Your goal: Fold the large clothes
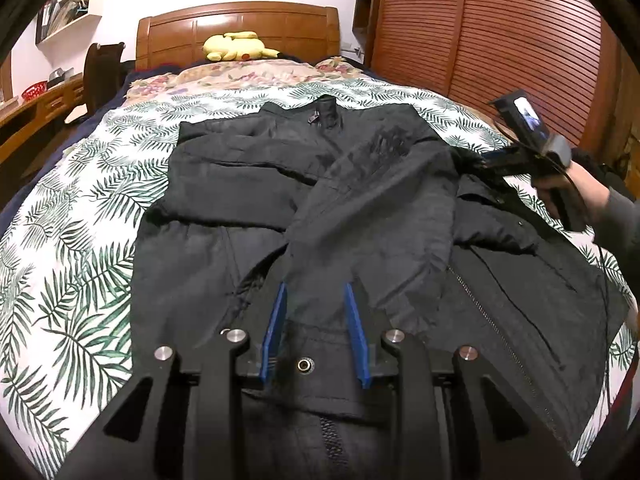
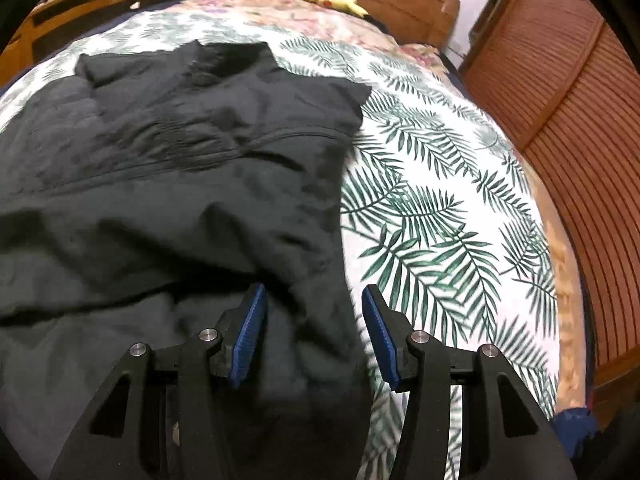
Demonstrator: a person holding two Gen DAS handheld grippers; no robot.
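Observation:
A large black jacket [image 1: 360, 200] lies front up on the bed, its collar [image 1: 326, 110] at the far end. One sleeve [image 1: 372, 232] is folded slantwise across the chest. Its cuff end lies just beyond my left gripper [image 1: 316, 296], whose blue pads [image 1: 276, 332] stand apart and do not press the cloth. In the right wrist view my right gripper [image 2: 314, 300] hovers open over the jacket's [image 2: 160, 160] right edge, with nothing pinched. The left wrist view shows it held in a hand [image 1: 580, 192] near the jacket's right shoulder.
The bed has a palm-leaf sheet [image 1: 72, 240] with bare room left and right of the jacket. A yellow plush toy [image 1: 238, 46] lies by the wooden headboard [image 1: 240, 20]. Slatted wardrobe doors [image 1: 500, 40] stand close on the right, a desk [image 1: 36, 108] and chair [image 1: 100, 72] on the left.

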